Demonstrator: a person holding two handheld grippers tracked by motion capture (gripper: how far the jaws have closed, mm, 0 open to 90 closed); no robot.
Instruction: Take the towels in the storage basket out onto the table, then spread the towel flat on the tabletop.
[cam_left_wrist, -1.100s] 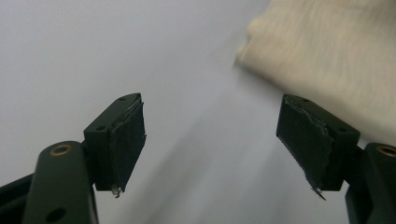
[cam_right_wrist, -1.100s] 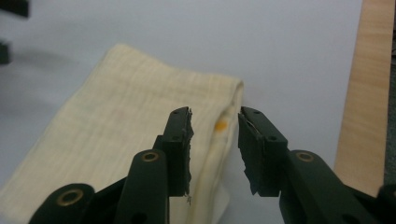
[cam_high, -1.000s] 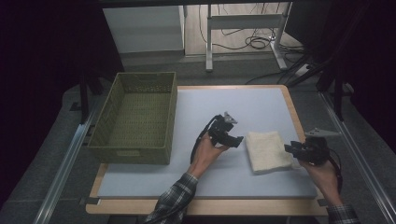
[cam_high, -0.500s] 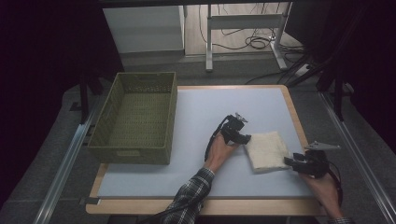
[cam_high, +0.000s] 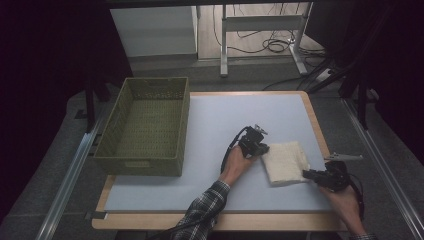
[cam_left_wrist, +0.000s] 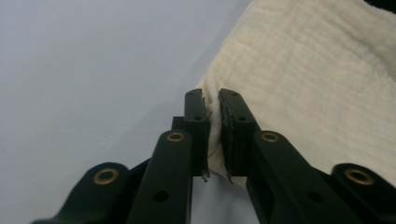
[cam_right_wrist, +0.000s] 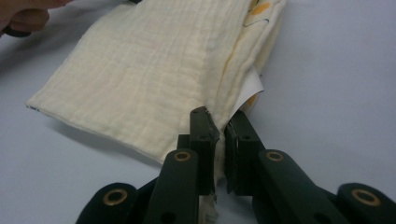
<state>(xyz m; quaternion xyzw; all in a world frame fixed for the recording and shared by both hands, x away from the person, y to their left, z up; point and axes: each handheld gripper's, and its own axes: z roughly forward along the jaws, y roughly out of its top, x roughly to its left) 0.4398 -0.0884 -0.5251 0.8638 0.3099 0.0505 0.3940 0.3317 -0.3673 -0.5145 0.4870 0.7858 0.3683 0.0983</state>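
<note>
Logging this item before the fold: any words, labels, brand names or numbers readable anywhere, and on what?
None readable.
Folded cream cloth: a small white tag pokes from its edge, blank as seen; the orange-yellow print is a pattern, not lettering.
Green basket: a pale patch on its front wall, too small to read.

Left gripper (cam_left_wrist: 213, 135) pinched on corner of cream folded cloth (cam_left_wrist: 308, 84) on pale table (cam_left_wrist: 93, 70).
</note>
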